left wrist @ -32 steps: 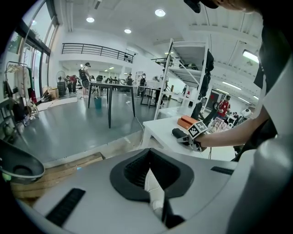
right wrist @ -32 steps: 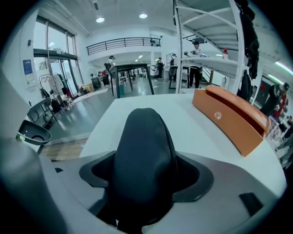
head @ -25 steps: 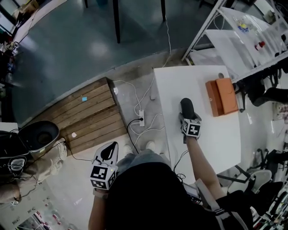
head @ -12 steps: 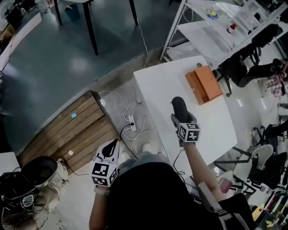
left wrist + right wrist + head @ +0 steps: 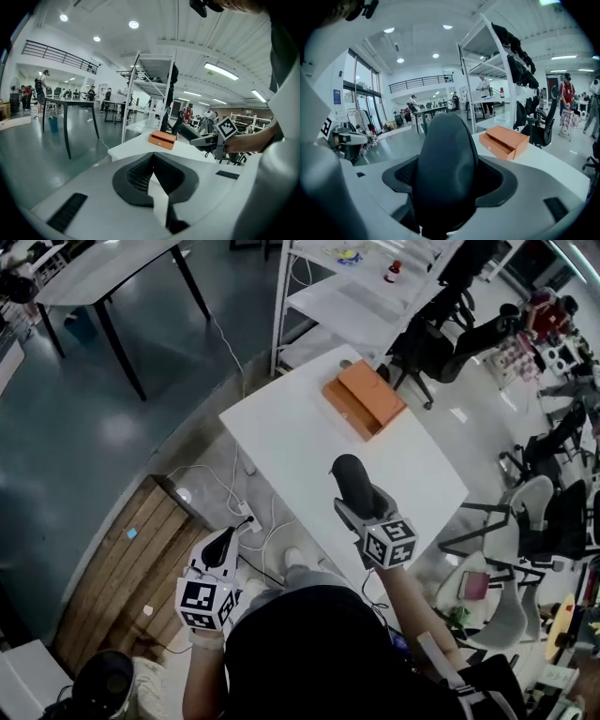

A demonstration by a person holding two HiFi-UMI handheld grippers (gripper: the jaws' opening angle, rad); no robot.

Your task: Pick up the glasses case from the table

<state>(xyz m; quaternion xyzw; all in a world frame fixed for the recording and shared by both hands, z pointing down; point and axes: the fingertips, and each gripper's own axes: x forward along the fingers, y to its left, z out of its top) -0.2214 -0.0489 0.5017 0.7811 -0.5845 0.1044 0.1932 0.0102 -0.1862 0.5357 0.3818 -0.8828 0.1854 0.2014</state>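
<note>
**Case clamped in the right gripper, over the table**

We're looking down, and the right gripper [image 5: 362, 505] has its jaws closed on the dark, oval, smooth-shelled glasses case [image 5: 349, 474]. The case sticks out ahead of the gripper, over the near part of the white rectangular table [image 5: 281, 427]. In the right gripper view it fills the gap between the jaws, rounded end pointing forward. In the left gripper view it looks clear of the tabletop (how far, we can't judge).

Further along the table sits a flat orange cardboard box [image 5: 364, 397], well apart from the case.

The left gripper [image 5: 223, 545] hangs off the table's side, above the floor. It is near the brown slatted wooden platform [image 5: 122, 568], with its jaws pressed together and nothing between them.
</note>
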